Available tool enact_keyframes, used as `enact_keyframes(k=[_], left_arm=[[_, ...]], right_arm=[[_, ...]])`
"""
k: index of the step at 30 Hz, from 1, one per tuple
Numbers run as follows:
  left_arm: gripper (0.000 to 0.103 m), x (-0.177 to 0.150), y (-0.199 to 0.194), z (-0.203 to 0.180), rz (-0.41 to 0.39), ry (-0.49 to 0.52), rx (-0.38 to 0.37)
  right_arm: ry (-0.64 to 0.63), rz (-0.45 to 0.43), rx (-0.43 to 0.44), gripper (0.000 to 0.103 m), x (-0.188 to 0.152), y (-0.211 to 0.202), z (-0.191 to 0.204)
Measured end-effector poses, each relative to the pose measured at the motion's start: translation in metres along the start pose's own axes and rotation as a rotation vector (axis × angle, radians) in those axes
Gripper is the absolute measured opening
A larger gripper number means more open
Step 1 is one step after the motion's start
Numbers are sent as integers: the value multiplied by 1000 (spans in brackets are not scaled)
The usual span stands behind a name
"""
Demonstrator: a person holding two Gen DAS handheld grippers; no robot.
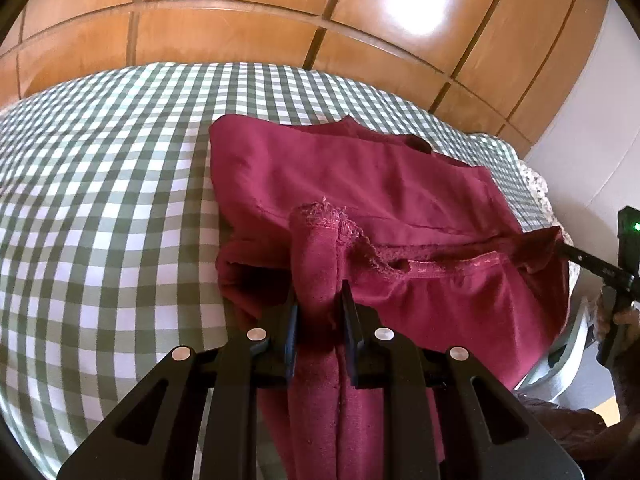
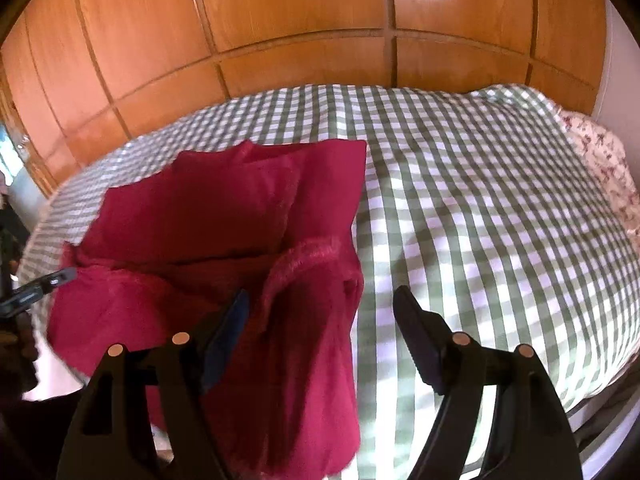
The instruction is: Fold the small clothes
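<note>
Left gripper (image 1: 318,296) points forward and slightly down over the bed (image 1: 100,200), its fingers (image 1: 290,316) pressed in on a bunched ridge of the garment (image 1: 360,200), whose hem rises in a frayed fold just ahead of the tips. From the pinch the red cloth hangs back under the gripper body toward the near edge.

Right gripper (image 2: 322,304) sits beside it, angled the same way, with its jaws spread wide. Its left finger (image 2: 228,332) lies against or just over the garment's (image 2: 208,216) raised edge; whether it touches cannot be told. Its right finger hangs over bare checked cover, apart from the cloth.

In the left view the right gripper's tip (image 1: 576,258) reaches the garment's far right corner. The garment lies partly folded on the bed, near its front edge, with a wooden wardrobe (image 2: 300,20) behind.
</note>
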State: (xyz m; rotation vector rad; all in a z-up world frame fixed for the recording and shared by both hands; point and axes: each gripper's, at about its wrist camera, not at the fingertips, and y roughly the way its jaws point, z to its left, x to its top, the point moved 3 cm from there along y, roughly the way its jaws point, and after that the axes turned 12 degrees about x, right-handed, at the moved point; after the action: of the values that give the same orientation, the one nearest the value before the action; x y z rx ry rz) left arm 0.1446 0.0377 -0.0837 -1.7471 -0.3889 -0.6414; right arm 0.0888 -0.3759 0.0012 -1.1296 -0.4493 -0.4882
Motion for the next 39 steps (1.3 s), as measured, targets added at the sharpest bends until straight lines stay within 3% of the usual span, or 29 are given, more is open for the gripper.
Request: enact_keyframes(k=[6,11,12,13,14,15,21,28,34,39], left_arm=[[18,1,-7,-1,-4,-17,-27],[18,0,-14,-2,-21,1,-23],[18,0,-16,-3,-28,6,-17],[17,0,-20,-3,-39,12,-14],[9,0,-25,-4,-54,19,-12],[9,0,-28,-6,-65,25,-11],[9,-4,-49,-16,-114,83,-36],[8,8,-81,-9,-185,38,-77],[8,51,-74,6,-247,6,-77],[8,102,-33,20,-241,-23,-39]], right_arm=[[-47,26,-5,74,-13,-4,9],[-131,41,-86,60,-4,22,17],[-136,49,-87,48,-2,27,17],[-133,60,-77,28,0,30,18],[-133,76,-68,19,1,34,20],[-137,82,-69,12,2,34,21],[-112,52,-25,10,4,12,22],[-34,-36,49,9,26,-23,21],[1,-123,99,9,79,-15,20],[18,-154,90,9,129,18,11]])
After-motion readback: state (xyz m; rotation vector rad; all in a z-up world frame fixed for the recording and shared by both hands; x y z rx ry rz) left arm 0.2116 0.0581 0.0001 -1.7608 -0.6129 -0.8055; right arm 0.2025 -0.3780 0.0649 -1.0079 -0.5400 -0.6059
